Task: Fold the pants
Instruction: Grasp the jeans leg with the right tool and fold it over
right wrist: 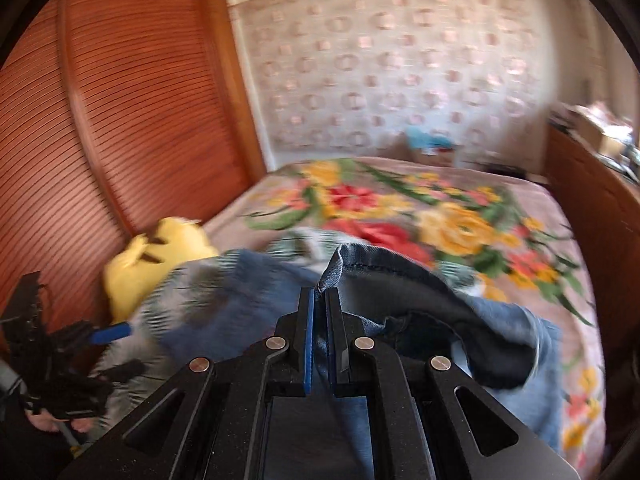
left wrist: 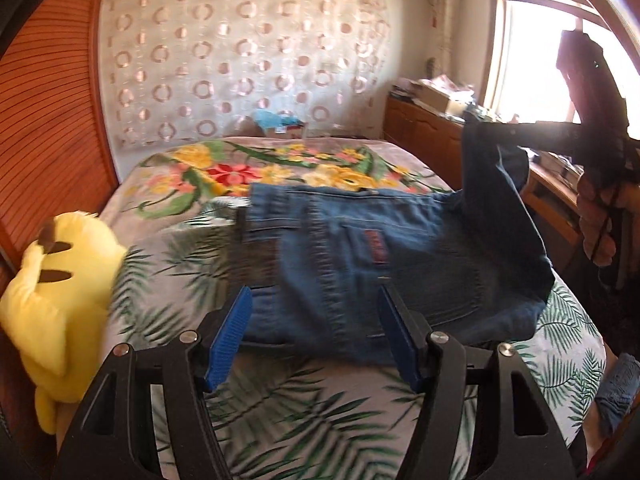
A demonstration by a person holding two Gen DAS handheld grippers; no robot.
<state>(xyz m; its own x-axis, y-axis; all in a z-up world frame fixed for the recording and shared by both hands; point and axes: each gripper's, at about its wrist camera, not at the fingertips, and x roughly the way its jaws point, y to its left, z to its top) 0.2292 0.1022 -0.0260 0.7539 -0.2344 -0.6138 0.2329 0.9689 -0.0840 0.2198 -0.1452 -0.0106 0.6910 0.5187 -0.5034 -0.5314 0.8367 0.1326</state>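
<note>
— On the bed (left wrist: 280,412), where are the pants (left wrist: 360,264) located relative to the left gripper (left wrist: 314,338)?

— The pants are laid flat on the leaf-printed cover, waistband toward the left of the left wrist view and a red label seen on the back pocket. The left gripper is positioned at the near edge of the denim with its blue pads (left wrist: 228,340) spread wide apart. No fabric is held between them; the near hem is seen just beyond and between the pads.

— How is the right gripper (right wrist: 319,300) set?

— Its jaws are pressed nearly together, and a fold of denim is pinched between them. In the right wrist view the pants (right wrist: 440,312) are seen rising from the fingertips and draping away to the right over the floral blanket (right wrist: 460,224). In the left wrist view the same portion is seen lifted off the bed at the right side, drawn up toward the right gripper (left wrist: 500,128), which is held above the mattress near the window (left wrist: 532,52).

— What else is registered?

— A yellow plush toy (left wrist: 60,280) is placed at the left edge of the bed against the slatted wooden door (left wrist: 48,120). A wooden cabinet (left wrist: 424,136) stands beyond the right side of the bed. Both views are blurred.
</note>
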